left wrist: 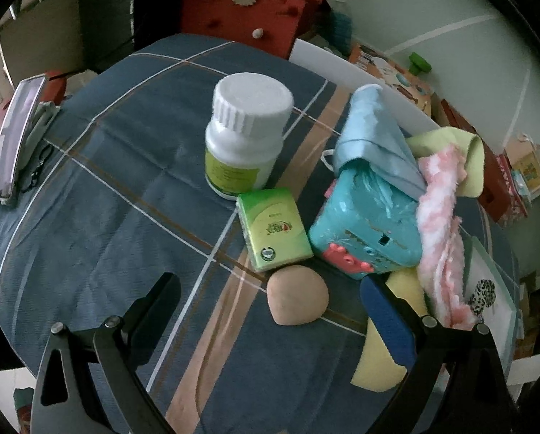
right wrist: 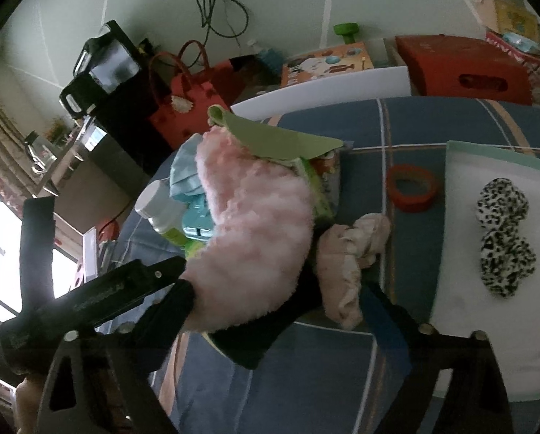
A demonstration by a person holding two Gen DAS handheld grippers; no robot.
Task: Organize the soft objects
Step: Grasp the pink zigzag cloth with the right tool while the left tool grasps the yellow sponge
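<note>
Bare blue plaid counter cloth (left wrist: 89,188) lies left of the clutter; both claws gape, the left claw (left wrist: 270,311) around a tan rounded pad (left wrist: 297,294), the right claw (right wrist: 281,307) around fluffy pink cloth (right wrist: 255,231), gripping nothing.

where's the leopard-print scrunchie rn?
In the right wrist view, the leopard-print scrunchie lies on the white tray at the right side, right of the orange tape ring on the plaid cloth.

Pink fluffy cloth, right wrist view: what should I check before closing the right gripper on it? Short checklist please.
1. Right gripper jaws open: ok.
2. Pink fluffy cloth between its jaws: ok.
3. Only that cloth in the gap: not ok, beige cloth sits there too.
4. White tray has bare space: ok.
5. Cloth free of green sheet above: cannot tell.
</note>
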